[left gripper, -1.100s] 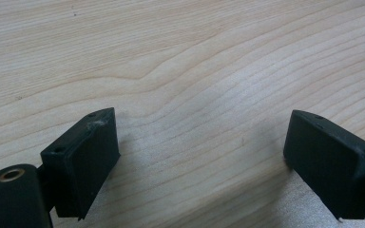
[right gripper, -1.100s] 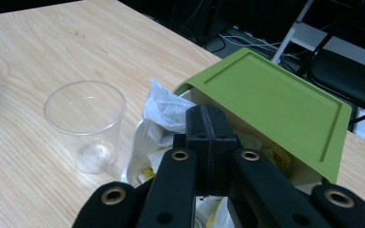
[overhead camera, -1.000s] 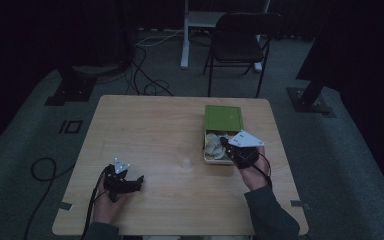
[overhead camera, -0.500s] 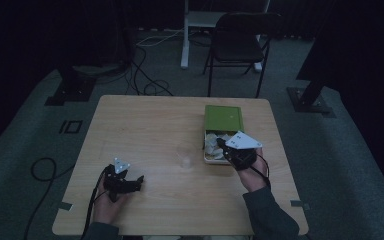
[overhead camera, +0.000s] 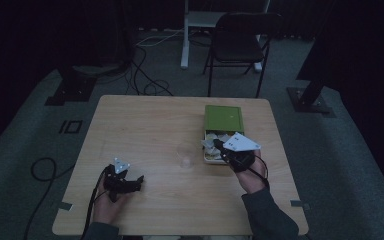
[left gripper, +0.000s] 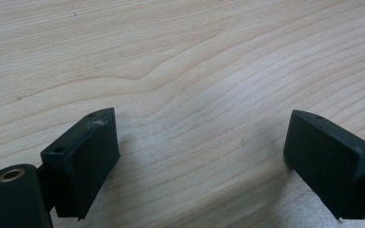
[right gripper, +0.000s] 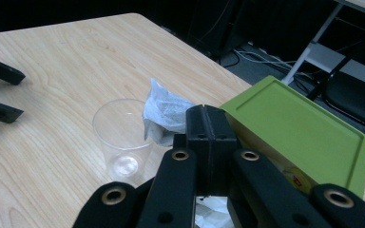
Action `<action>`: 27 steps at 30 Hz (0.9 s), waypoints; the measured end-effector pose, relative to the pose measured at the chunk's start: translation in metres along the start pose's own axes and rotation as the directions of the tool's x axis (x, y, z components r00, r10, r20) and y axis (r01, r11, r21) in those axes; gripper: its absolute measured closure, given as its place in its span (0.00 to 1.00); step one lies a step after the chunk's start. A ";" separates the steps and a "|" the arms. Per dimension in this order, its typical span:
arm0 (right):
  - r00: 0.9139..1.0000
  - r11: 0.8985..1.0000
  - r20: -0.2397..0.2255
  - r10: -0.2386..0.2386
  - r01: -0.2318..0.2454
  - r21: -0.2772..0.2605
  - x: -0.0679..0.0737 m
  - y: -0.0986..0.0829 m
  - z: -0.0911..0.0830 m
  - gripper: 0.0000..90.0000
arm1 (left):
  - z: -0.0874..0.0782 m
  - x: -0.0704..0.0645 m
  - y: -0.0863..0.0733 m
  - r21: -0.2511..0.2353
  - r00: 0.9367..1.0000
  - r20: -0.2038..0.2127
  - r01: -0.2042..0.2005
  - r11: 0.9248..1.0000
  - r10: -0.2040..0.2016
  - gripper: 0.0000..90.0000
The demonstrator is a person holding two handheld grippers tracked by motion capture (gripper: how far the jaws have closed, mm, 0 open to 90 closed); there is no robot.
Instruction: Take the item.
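My right gripper (right gripper: 208, 124) has its jaws pressed together on a white packet (right gripper: 164, 110), held just over the open green box (right gripper: 298, 129). The clear cup (right gripper: 122, 138) stands just beyond; I should carry the packet squarely over its rim before letting go. My left gripper (left gripper: 204, 156) rests wide apart and empty, low over the table (left gripper: 180, 61).

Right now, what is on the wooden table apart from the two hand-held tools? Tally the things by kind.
Clear plastic cup: 1
Green rectangular box with its lid open: 1
White tea-bag packet pinched in the right tool: 1
Further white packets in the box: too blurred to count
Total that can be counted: 3
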State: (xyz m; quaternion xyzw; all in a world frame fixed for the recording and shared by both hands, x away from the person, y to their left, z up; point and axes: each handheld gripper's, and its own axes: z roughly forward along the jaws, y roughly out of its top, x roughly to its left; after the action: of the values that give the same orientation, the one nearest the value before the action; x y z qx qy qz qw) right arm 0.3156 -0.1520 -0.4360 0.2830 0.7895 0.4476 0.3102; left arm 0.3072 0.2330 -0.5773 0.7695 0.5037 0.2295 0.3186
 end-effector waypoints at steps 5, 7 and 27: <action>1.000 1.000 -0.007 -0.008 0.008 -0.008 0.003 0.003 0.000 1.00 | 0.000 0.000 0.000 0.000 1.000 0.000 0.000 1.000 0.000 0.13; 1.000 1.000 -0.010 -0.011 0.011 -0.009 0.004 0.004 0.000 1.00 | 0.000 0.000 0.000 0.000 1.000 0.000 0.000 1.000 0.000 0.13; 0.998 0.999 -0.052 -0.037 0.036 -0.020 0.021 0.016 0.012 1.00 | 0.000 0.000 0.000 -0.002 1.000 0.000 0.002 1.000 -0.002 0.13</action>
State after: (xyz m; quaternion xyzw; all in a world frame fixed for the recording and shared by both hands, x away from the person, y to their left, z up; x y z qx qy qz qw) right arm 0.3140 -0.1236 -0.4322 0.2539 0.7981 0.4565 0.3003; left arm 0.3072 0.2329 -0.5774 0.7688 0.5042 0.2296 0.3195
